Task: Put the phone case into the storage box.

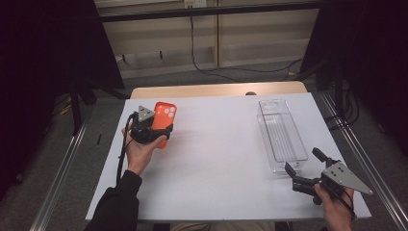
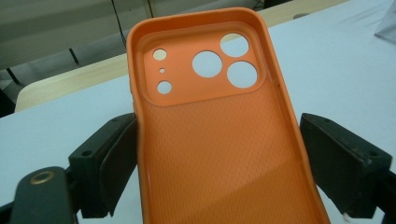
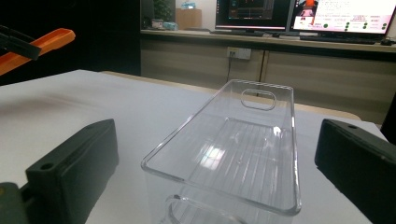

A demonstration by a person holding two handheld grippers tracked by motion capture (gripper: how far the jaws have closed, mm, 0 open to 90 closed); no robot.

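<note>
Phone case held at the left, clear tray waiting at the right.

I have the left hand-held gripper point(image 1: 155, 131) over the left part of the white table point(image 1: 216, 159), and its jaws are clamped on the long edges of the orange phone case point(image 1: 165, 115). In the left gripper view the phone case point(image 2: 219, 140) shows me its hollow inside, camera cutouts at the far end, and it looks lifted clear of the table. My right hand-held gripper point(image 1: 304, 167) sits low at the near right corner with its jaws spread apart and nothing between them. It points at the near end of the clear plastic tray point(image 1: 281, 132), which lies lengthwise on the right side, well apart from the phone case. In the right gripper view the tray point(image 3: 233, 154) stands just ahead of the jaws.
</note>
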